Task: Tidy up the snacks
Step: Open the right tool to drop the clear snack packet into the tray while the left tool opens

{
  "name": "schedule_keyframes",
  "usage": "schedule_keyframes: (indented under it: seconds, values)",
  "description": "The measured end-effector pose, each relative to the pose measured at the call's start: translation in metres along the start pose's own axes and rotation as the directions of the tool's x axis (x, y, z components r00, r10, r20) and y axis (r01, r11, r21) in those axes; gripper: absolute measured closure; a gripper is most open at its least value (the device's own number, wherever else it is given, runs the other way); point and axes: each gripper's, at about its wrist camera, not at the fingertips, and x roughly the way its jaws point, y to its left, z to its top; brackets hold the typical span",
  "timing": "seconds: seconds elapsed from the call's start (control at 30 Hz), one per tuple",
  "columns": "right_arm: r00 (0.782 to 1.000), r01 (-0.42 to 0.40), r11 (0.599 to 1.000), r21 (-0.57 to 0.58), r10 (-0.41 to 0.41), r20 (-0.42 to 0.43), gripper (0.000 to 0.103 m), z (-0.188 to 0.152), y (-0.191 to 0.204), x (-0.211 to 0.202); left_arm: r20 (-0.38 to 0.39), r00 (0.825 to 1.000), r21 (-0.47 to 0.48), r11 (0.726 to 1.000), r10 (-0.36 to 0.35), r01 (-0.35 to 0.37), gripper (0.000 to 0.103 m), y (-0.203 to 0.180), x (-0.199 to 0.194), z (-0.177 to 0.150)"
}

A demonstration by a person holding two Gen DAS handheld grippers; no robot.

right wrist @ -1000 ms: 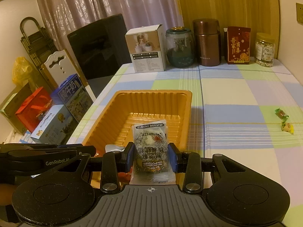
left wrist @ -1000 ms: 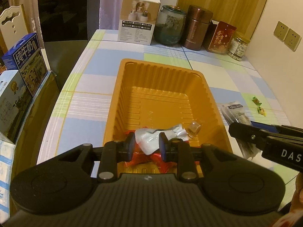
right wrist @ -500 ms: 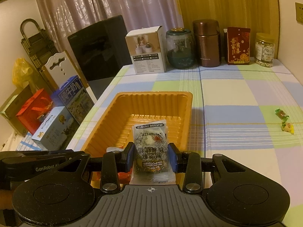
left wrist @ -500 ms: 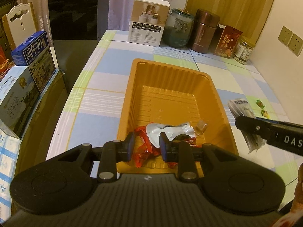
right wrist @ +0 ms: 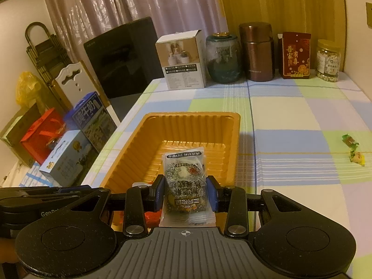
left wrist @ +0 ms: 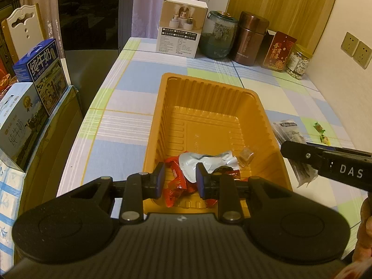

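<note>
Right wrist view looks along the right gripper (right wrist: 186, 194), whose blue-padded fingers (right wrist: 212, 195) are clamped on a clear plastic snack packet with dark speckled contents and a printed label (right wrist: 184, 181). The packet stands upright between the pads, above the near end of the orange ribbed plastic tray (right wrist: 229, 139) on the checked pastel tablecloth (right wrist: 290, 116). Two small wrapped candies (right wrist: 353, 148) lie on the cloth, well apart to the right of the tray.

From the left wrist view, the left gripper (left wrist: 179, 181) hovers over the tray's (left wrist: 160, 116) near end with its fingers apart and nothing between them. Below it, inside the tray, lie red wrapped snacks (left wrist: 176, 183), a crumpled silver foil pouch (left wrist: 204, 162) and a small brown wrapped sweet (left wrist: 246, 157). The right gripper (left wrist: 325, 162) shows at the right edge, beside the tray's right rim.
</note>
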Motion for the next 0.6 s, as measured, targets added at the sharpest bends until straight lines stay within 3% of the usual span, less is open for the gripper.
schedule_keyframes:
  seconds: [0.6]
  values:
    - [1.000,-0.010,1.000,0.025,0.010,-0.027,0.064,0.002,-0.004,0.020,-0.006,1.000,-0.009,1.000,0.000,0.000,0.078,0.005,0.007,0.000]
